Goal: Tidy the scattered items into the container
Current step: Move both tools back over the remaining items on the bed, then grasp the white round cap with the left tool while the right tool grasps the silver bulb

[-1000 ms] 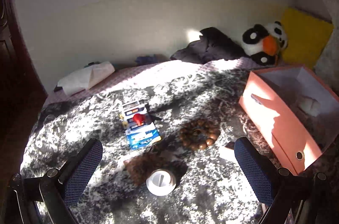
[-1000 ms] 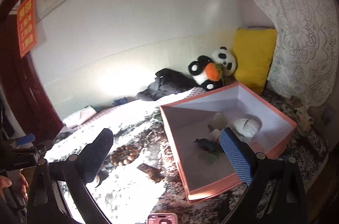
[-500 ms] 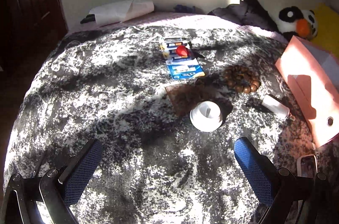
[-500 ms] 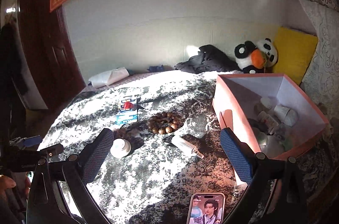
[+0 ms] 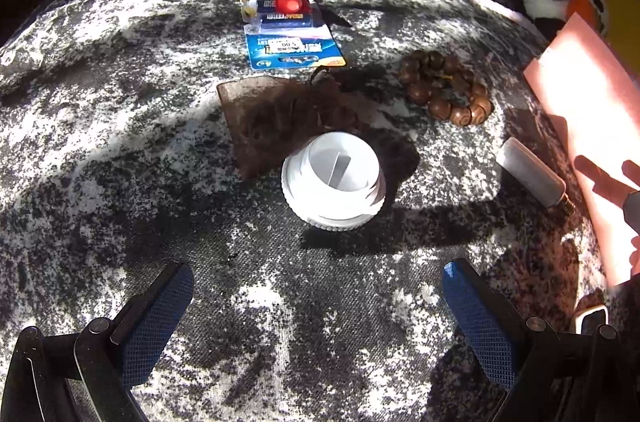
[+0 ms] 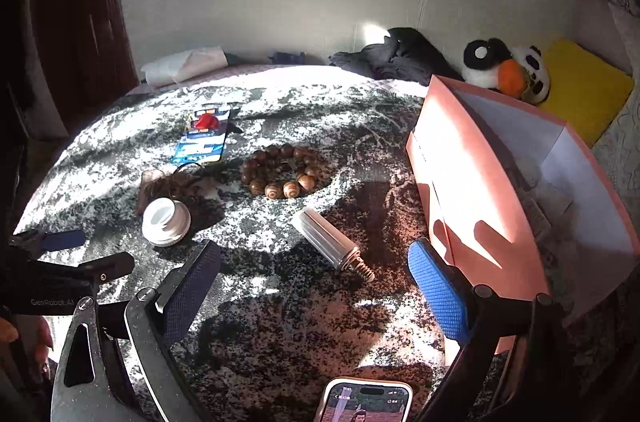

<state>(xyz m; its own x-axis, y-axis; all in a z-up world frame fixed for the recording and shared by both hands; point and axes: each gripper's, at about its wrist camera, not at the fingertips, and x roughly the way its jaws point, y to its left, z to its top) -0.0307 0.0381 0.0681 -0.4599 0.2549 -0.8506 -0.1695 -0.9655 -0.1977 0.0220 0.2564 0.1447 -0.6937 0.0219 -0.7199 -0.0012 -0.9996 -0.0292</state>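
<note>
Scattered on the mottled grey blanket are a white round cap [image 5: 332, 180], a brown pouch [image 5: 276, 114], a blue battery pack [image 5: 288, 26] with a red piece on top, a wooden bead bracelet [image 5: 446, 92] and a white bulb [image 5: 532, 172]. The pink box [image 5: 588, 126] stands at the right. My left gripper [image 5: 318, 302] is open, low over the blanket just short of the cap. My right gripper [image 6: 316, 286] is open with its jaws closing; the bulb [image 6: 332, 242] lies just ahead of them, untouched. The box [image 6: 480, 190] is beside its right finger.
A phone [image 6: 368, 402] with its screen lit lies at the near edge. A panda plush [image 6: 508, 70], a yellow cushion [image 6: 588, 86] and dark clothes [image 6: 400, 54] line the wall. A folded white cloth [image 6: 184, 66] lies at the far left.
Both grippers have come down towards the blanket, so the items look larger and nearer. The right view swung from the box to the scattered items, and its jaws have narrowed slightly.
</note>
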